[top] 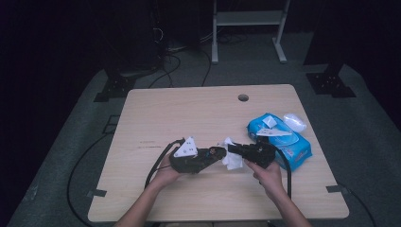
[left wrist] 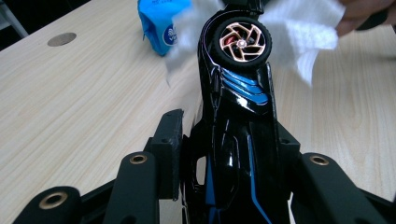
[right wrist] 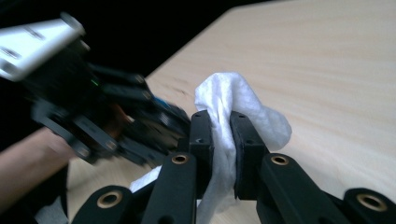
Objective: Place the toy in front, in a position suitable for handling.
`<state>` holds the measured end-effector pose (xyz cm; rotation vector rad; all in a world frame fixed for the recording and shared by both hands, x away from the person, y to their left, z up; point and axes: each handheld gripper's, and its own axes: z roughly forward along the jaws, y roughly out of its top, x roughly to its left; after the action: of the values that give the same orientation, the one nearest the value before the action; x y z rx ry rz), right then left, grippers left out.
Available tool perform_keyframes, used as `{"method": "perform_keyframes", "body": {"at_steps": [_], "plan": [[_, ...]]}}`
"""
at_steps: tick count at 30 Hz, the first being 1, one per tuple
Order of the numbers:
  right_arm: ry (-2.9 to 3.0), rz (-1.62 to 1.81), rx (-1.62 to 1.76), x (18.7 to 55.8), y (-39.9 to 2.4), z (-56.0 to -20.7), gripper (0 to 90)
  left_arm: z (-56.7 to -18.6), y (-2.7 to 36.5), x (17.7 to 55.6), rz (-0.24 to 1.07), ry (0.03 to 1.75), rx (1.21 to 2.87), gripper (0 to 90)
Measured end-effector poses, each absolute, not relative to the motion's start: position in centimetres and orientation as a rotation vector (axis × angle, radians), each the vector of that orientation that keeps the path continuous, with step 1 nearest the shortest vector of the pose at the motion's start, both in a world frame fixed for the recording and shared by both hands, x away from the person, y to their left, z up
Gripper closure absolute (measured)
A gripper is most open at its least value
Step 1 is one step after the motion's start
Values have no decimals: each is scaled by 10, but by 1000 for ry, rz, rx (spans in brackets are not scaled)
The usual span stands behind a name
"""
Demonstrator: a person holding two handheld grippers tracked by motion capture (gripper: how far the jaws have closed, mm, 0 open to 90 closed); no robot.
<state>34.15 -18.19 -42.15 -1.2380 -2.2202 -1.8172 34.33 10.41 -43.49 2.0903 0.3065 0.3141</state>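
Left gripper has its jaws part closed, clamped on a black toy car with blue stripes; both pads press the car's sides in the left gripper view. The car points away along the jaws, and one wheel with a copper-coloured rim faces up at its far end. Right gripper has its jaws nearly together, pinching a white wet wipe; the wipe bunches up between the pads and hangs out above and below them. In the high view the wipe sits between the two grippers, against the front of the car.

All of this is near the middle of the table, slightly toward the person's edge. Far and left parts of the wooden top are bare, with plenty of room there. A blue wipes pack lies just to the right of the right gripper, close to the table's right edge, its white flap lifted. A round cable hole sits near the far edge.

The print on the pack is too small to read.
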Motion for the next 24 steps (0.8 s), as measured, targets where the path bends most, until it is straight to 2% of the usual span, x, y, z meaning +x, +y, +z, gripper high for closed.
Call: {"method": "perform_keyframes", "body": {"at_steps": [9,17,24], "plan": [[-2236,-1726,-1283,346,-183,-438,800,-433,103,343,319,303,2088,569],[-2212,-1825,-1234,342,-182,-419,800,-433,102,343,314,295,2085,569],[-2231,-1731,-1281,347,-182,-437,800,-430,103,344,325,293,2086,569]]}}
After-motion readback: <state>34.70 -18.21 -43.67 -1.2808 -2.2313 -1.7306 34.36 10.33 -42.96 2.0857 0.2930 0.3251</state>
